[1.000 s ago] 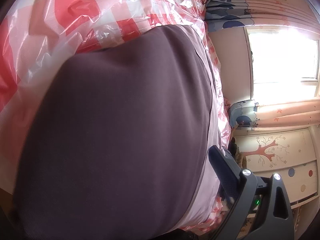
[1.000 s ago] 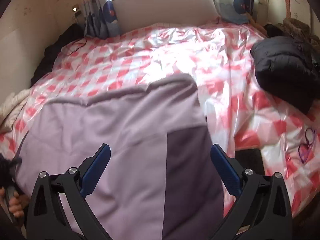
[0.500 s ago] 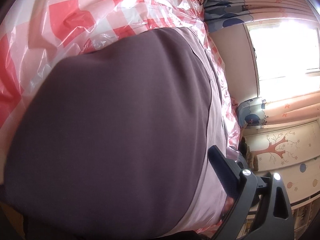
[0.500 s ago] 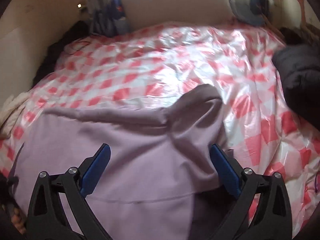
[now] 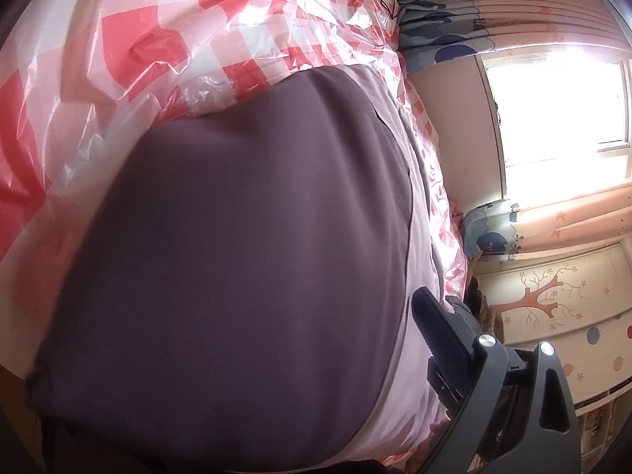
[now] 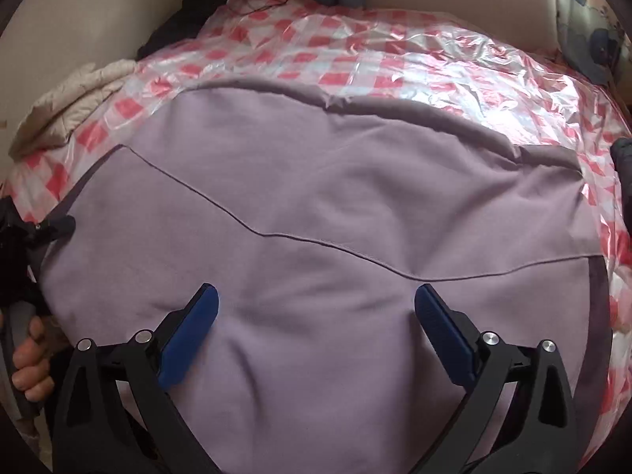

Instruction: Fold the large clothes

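A large lilac garment (image 6: 335, 197) with dark purple panels lies spread on the bed, a seam running across it. In the left wrist view its dark purple side (image 5: 256, 256) fills most of the frame. My right gripper (image 6: 316, 300) is open just above the lilac cloth, with nothing pinched between its blue pads. Of my left gripper (image 5: 316, 304) only the right finger (image 5: 438, 328) shows, set wide; the cloth hides the other one. In the right wrist view the left gripper (image 6: 43, 229) sits at the garment's left edge, held by a hand (image 6: 29, 355).
A red and white checked plastic sheet (image 6: 395, 39) covers the bed. A beige quilt (image 6: 71, 94) and dark clothes (image 6: 189, 12) lie at the far left, a black jacket (image 6: 622, 166) at the right edge. A bright window (image 5: 553, 98) and a painted cabinet (image 5: 553, 304) stand beyond.
The right wrist view has swung left and come closer over the garment. Its lifted far right corner now lies flat, and the dark panel is down to a strip. The left gripper barely moved.
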Available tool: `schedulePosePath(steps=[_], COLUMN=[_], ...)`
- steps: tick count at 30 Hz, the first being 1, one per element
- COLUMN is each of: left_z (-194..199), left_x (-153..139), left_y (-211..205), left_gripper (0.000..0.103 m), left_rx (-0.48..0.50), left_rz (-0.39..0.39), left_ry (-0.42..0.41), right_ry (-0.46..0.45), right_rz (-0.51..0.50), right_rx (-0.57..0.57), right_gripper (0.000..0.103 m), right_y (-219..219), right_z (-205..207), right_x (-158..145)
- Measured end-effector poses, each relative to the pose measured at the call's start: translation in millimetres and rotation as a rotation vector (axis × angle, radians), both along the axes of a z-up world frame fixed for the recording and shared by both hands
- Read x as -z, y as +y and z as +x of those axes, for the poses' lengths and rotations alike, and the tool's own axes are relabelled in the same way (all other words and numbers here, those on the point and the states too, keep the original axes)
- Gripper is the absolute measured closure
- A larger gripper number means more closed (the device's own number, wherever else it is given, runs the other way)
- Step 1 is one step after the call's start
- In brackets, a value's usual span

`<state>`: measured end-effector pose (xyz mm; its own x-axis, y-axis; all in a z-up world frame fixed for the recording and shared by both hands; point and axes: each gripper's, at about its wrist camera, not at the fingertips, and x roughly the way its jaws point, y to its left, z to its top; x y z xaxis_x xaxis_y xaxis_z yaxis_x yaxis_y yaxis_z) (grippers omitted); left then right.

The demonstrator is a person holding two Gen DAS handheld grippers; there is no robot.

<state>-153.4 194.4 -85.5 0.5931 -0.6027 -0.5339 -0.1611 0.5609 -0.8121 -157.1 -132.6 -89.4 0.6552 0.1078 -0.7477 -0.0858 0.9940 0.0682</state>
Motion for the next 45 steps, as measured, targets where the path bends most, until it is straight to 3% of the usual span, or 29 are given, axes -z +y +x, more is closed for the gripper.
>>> schedulePosePath(steps=[3, 7, 9, 11, 15, 17, 19, 22, 26, 28, 30, 33, 36, 40, 45], left_z=[0.8, 0.9, 1.3, -0.7, -6.1, -8.3, -16.1, -31.0, -45.0, -51.2, -57.0, -63.0, -69.2, -78.6, -96.7], left_x=[-0.1, -7.0, -12.6, -17.8, -20.3, -22.6, -32.9, -67.7, -114.8, -130.3, -143.4, -150.1, -141.3, -123.9, -86.5], left_y=[0.4, -5.4, -9.5, -13.9, -12.7, -11.8, -19.5, -48.3, -104.7, -136.3, -168.6, -213.5, -259.6, -315.5, -394.7], left_gripper=[0.011, 0.011, 0.012, 0.016, 0.032, 0.041, 0.055, 0.065, 0.068, 0.068, 0.068, 0.068, 0.068, 0.068, 0.068], left_rx=[-0.011, -0.006, 0.003, 0.012, 0.006, 0.008, 0.023, 0.068, 0.173, 0.222, 0.271, 0.353, 0.450, 0.567, 0.719], left_rz=[0.002, 0.056, 0.087, 0.120, 0.134, 0.136, 0.160, 0.228, 0.309, 0.355, 0.417, 0.516, 0.583, 0.628, 0.762], left_ry=[0.015, 0.017, -0.006, -0.035, -0.055, -0.062, -0.107, -0.236, -0.380, -0.434, -0.488, -0.540, -0.574, -0.604, -0.640], right_ry=[0.014, -0.057, -0.036, -0.022, -0.079, -0.044, 0.015, 0.053, 0.054, 0.052, 0.039, -0.009, -0.125, -0.260, -0.369], right_rz=[-0.069, -0.077, -0.121, -0.132, -0.105, -0.120, -0.124, -0.155, -0.152, -0.104, 0.025, 0.490, 0.765, 0.869, 0.737], right_rx=[-0.019, 0.017, 0.002, -0.010, -0.002, -0.015, -0.029, -0.023, -0.035, -0.047, -0.071, -0.078, -0.039, 0.054, 0.107], right_gripper=[0.006, 0.007, 0.007, 0.007, 0.007, 0.006, 0.006, 0.006, 0.006, 0.006, 0.006, 0.006, 0.006, 0.006, 0.006], right_y=[6.0, 7.7, 12.5, 14.4, 10.4, 12.2, 12.2, 19.2, 17.8, 9.0, -12.5, -83.7, -159.1, -249.9, -310.0], right_z=[3.0, -23.4, -26.3, -25.5, -40.2, -41.7, -33.2, -27.5, -27.1, -31.0, -40.8, -69.3, -103.1, -141.7, -157.9], right_x=[19.8, 4.9, 12.1, 25.0, 7.4, 13.6, 33.2, 41.0, 41.9, 38.1, 27.5, 11.5, -0.7, -26.8, -89.6])
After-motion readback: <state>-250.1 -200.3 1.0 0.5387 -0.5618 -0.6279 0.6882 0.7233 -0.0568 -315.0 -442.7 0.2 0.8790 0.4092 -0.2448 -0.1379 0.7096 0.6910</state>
